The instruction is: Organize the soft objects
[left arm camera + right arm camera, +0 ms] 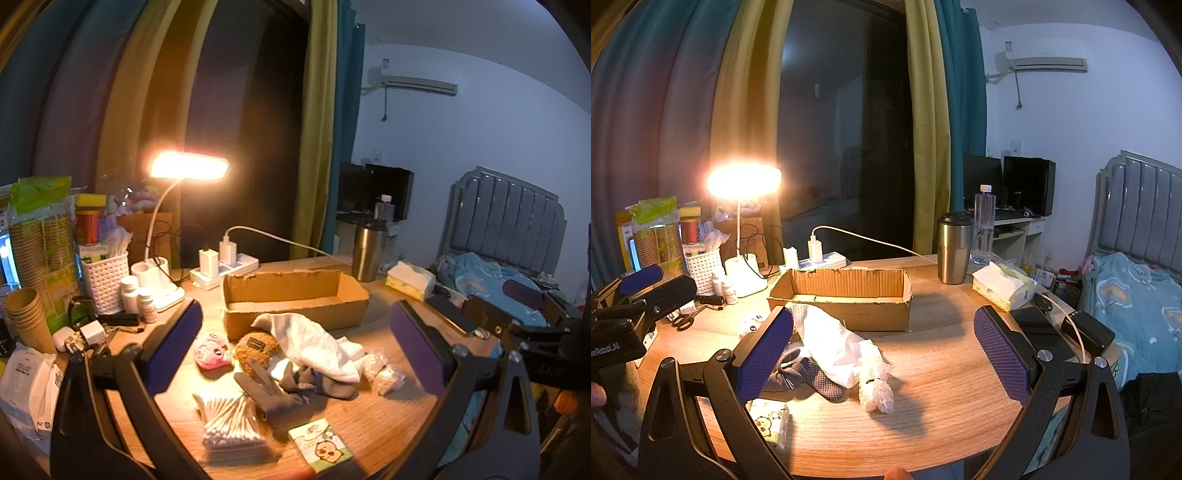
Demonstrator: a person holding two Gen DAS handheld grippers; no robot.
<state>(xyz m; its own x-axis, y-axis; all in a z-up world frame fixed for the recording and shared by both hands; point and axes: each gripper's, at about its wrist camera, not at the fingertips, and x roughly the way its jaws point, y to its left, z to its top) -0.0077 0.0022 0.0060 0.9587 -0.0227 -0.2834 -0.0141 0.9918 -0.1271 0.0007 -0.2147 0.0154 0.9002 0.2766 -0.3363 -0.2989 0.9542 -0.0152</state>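
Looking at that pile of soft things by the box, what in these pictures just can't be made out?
- Brown plush toy: partly under the white cloth in the left wrist view; in the right wrist view a finger hides it.
- Pink plush toy: blurred, face unclear.
- Cardboard box: its near wall hides part of the floor in both views.
- Gloves: tangled, so their number is unclear.
- Tissue pack: print too small.
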